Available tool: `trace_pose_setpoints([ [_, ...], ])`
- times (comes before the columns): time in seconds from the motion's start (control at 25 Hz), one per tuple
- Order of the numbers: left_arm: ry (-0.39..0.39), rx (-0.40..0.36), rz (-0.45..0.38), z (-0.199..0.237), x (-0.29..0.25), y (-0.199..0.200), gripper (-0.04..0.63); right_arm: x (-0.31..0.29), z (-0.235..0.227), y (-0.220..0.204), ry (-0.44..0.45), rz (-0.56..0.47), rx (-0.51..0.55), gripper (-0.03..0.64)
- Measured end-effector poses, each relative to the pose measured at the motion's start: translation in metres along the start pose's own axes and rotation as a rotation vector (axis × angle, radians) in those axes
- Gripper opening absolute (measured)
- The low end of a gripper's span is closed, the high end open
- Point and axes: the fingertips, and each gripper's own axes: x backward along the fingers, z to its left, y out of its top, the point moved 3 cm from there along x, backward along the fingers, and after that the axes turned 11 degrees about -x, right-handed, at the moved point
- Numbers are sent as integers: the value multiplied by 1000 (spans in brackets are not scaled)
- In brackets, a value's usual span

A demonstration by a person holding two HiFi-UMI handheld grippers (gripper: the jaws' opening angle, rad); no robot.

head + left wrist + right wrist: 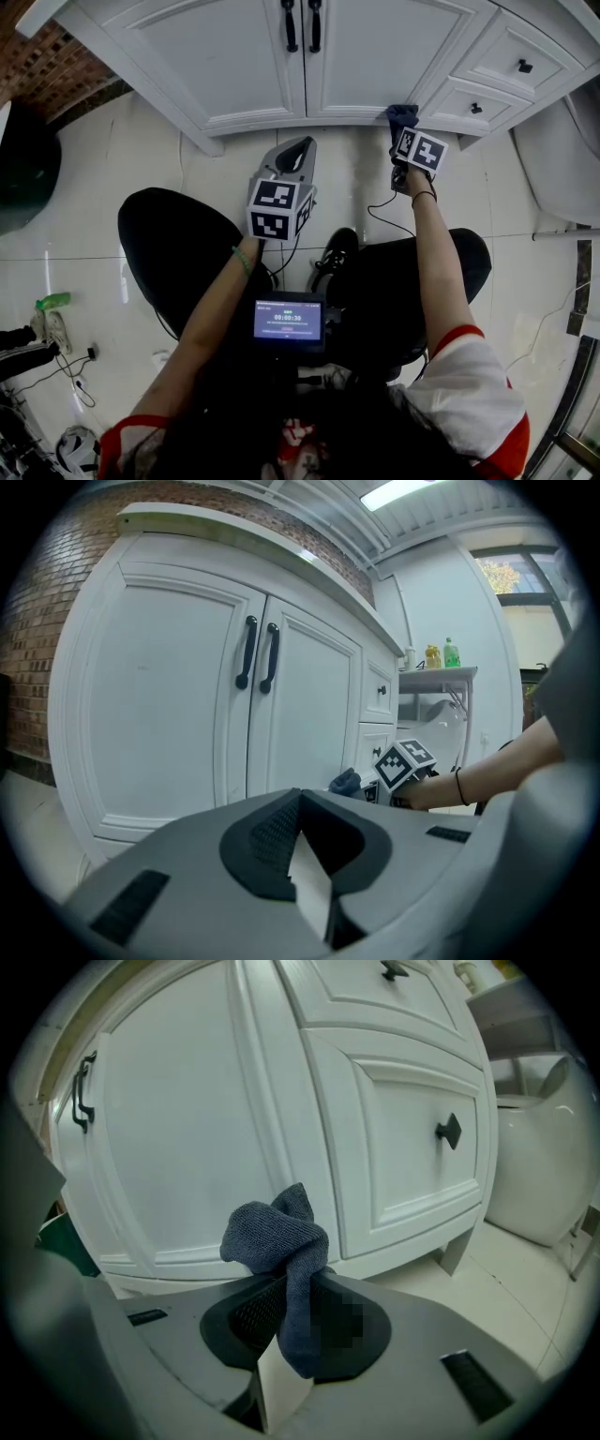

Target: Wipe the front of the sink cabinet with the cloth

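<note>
The white sink cabinet (pixel 234 66) fills the top of the head view, with two black door handles (pixel 301 25). A dark blue cloth (pixel 403 116) is bunched in my right gripper (pixel 401 131), which is shut on it. The cloth sits low, by the foot of the right door, close to the cabinet's bottom rail. In the right gripper view the cloth (pixel 277 1232) rises out of the right gripper (pixel 295 1283) in front of the cabinet (pixel 187 1129). My left gripper (pixel 300 148) hangs back over the floor, shut and empty. The left gripper view shows the left gripper (pixel 300 799) with its jaws together.
Drawers with black knobs (pixel 448 1131) sit right of the doors. A white toilet (pixel 562 159) stands at the far right. The person's black-clad legs and a shoe (pixel 335 251) are below the grippers. A brick wall (pixel 56 66) is at the left, and a shelf with bottles (pixel 441 656) further back.
</note>
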Motion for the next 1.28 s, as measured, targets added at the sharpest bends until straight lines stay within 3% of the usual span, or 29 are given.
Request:
trace_pose_setpoints([
  [0.24,27,-8,-44,15,25,21,32,37,72,6,145,-72,56,87],
  [0.64,96,17,-114,34,94,33,32,137,189,-41,399,-128,87,87],
  [1.0,121,45,-135,26,154,18,32,218,223,-89,466,-172,82,87],
  [1.28,142,36,-155,23,176,17,32,246,240,-94,486,-221,101,86],
])
